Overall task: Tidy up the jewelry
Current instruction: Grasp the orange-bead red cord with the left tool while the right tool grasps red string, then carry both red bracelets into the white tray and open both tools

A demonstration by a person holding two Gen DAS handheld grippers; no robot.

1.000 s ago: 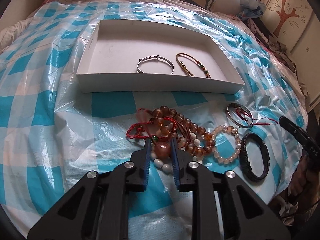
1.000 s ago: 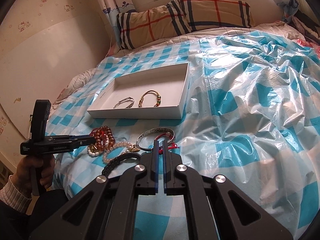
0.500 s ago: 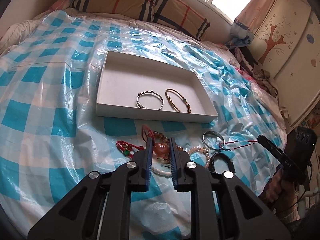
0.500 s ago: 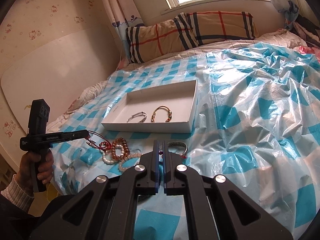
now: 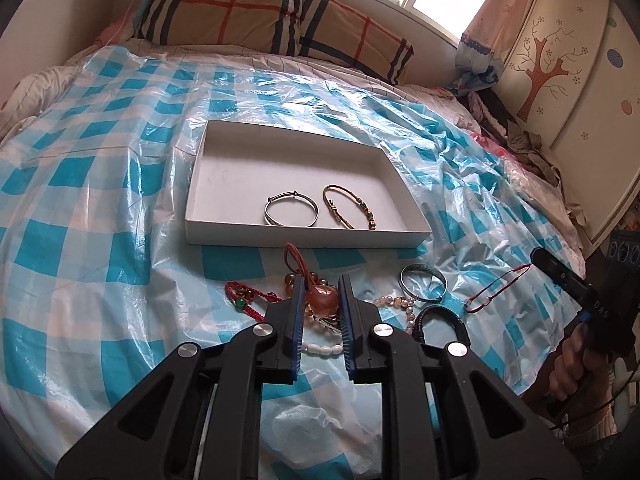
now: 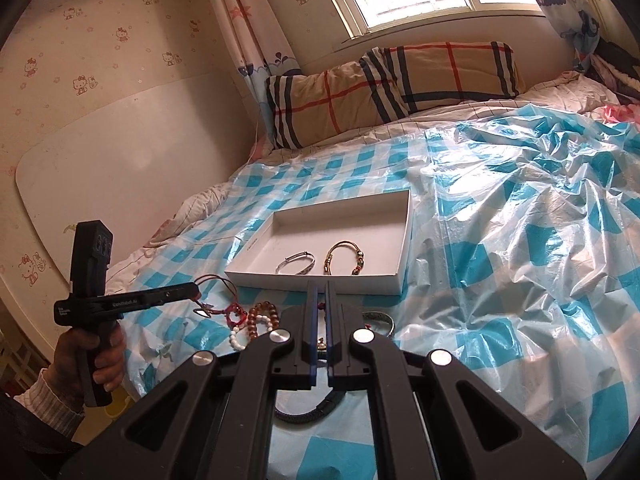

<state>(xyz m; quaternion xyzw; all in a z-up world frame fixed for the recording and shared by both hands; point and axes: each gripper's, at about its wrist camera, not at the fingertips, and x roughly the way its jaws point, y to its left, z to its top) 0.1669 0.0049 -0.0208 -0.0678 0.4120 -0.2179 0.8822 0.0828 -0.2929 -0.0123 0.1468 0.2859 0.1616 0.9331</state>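
Observation:
A white tray [image 5: 224, 184] on the bed holds a silver bangle [image 5: 291, 211] and a gold cord bracelet [image 5: 348, 210]. My left gripper [image 5: 320, 284] is shut on a large amber bead [image 5: 322, 298] with a red cord, lifted above the jewelry pile. My right gripper [image 6: 319, 290] is shut on a thin red string bracelet [image 5: 496, 290], which hangs from its tip in the left wrist view. On the sheet lie a red braided bracelet [image 5: 244, 298], pearl beads [image 5: 394, 302], a silver-green bangle [image 5: 423, 282] and a black braided bracelet [image 5: 440, 322].
The bed is covered by a crinkled blue-and-white checked plastic sheet [image 5: 100, 208]. A plaid pillow [image 5: 272, 20] lies at the head, under the window. A wardrobe [image 5: 568, 60] stands to the right and clothes are heaped beside it.
Both grippers have risen and drawn back from the pile. The left carries the amber bead up with its cord; the right lifts the red string bracelet off the silver-green bangle.

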